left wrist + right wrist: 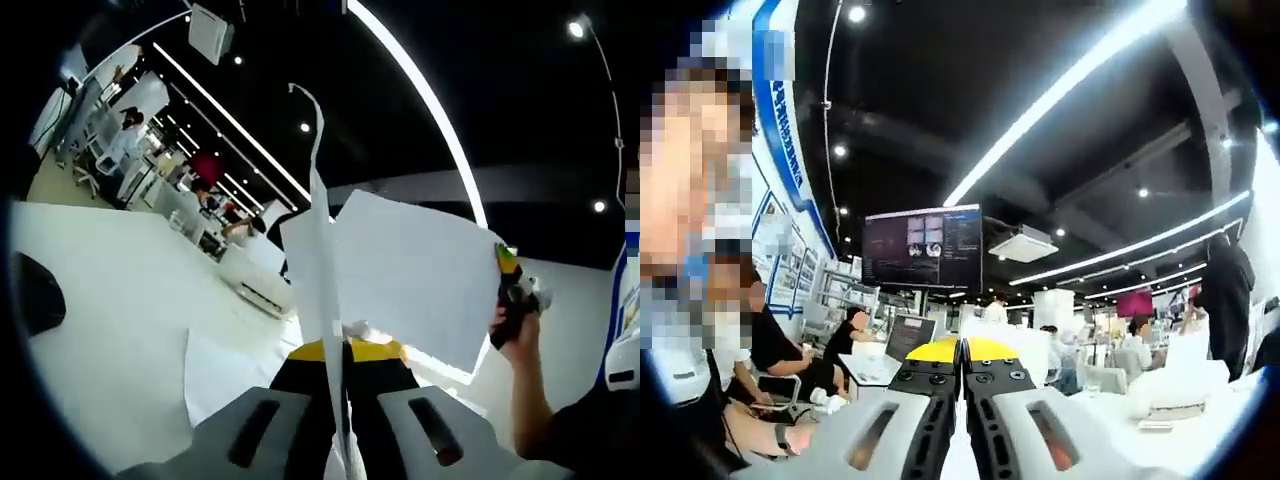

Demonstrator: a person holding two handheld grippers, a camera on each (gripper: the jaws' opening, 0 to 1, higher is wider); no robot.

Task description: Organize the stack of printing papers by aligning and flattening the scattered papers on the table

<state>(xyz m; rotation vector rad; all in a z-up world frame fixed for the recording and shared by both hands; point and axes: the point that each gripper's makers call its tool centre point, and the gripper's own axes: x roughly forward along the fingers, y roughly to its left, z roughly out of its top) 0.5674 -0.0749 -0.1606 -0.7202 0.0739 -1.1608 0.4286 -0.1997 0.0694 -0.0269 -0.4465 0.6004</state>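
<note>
My left gripper [345, 352] is shut on a white paper sheet [322, 250] that rises edge-on from between its yellow-tipped jaws and curls over at the top. To its right a wide white sheet [420, 280] is held up in the air. My right gripper [508, 262], held by a hand [520, 330], pinches that sheet's far edge. In the right gripper view the right gripper [962, 350] points up toward the ceiling, jaws together with a thin white paper sliver [960, 455] between them. Another loose sheet [215, 370] lies flat on the white table [100, 300].
A dark object [35, 295] sits at the table's left edge. Beyond the table are desks, white chairs and seated people [205, 170]. A large dark monitor [923, 250] hangs ahead, with people seated at the left [770, 350].
</note>
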